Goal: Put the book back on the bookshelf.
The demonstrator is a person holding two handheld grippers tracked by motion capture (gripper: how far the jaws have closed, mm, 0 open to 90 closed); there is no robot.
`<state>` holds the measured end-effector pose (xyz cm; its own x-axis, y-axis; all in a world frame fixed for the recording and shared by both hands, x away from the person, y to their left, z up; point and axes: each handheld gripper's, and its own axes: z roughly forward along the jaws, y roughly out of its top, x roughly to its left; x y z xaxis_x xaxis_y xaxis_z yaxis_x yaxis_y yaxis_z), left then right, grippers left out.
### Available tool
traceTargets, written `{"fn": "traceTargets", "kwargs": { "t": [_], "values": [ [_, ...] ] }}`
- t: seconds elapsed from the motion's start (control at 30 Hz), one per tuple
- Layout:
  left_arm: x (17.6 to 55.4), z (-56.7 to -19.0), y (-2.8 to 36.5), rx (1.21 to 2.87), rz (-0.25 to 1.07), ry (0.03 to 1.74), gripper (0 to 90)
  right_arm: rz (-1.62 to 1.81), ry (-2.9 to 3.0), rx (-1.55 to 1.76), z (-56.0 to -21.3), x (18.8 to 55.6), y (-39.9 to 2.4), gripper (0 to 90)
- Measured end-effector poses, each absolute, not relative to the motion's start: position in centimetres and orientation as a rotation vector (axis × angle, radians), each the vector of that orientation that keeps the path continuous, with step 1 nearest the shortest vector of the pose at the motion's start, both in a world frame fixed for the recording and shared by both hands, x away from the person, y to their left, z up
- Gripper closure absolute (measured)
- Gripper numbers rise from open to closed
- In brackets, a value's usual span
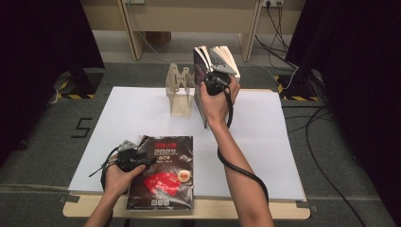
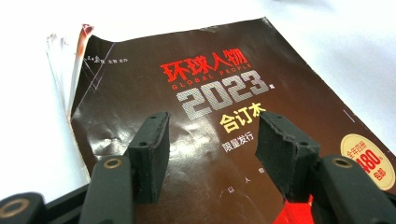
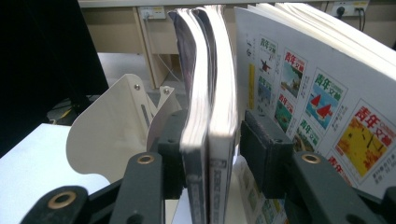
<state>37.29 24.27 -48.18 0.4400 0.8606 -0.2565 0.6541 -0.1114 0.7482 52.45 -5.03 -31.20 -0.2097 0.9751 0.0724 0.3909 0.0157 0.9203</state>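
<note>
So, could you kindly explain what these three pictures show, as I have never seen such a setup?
A person holds a hand tool with two black fingers in each hand. One camera looks down from above; the other two ride on the tools. On the white table lies a dark magazine, with the left gripper above its cover, fingers apart and holding nothing. Farther back, beside a pale wooden rack, books stand upright. The right gripper has two of them between its fingers, with a gap at one side, so it is not clamping them.
</note>
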Motion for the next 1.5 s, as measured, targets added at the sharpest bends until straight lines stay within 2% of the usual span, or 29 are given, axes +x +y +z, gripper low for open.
{"fn": "traceTargets", "kwargs": {
  "t": [0.73,0.93,1.5],
  "values": [
    [37.3,-48.1,24.2,1.833,0.306,1.288,43.7,1.235,1.685,1.416,-31.3,51.0,-5.6,59.0],
    [37.2,-48.1,24.0,1.837,0.302,1.283,43.7,1.207,1.738,1.471,-32.0,52.1,-5.5,59.1],
    [37.3,-48.1,24.1,1.831,0.294,1.284,43.8,1.074,1.767,1.519,-31.9,54.2,-4.5,76.2]
  ]
}}
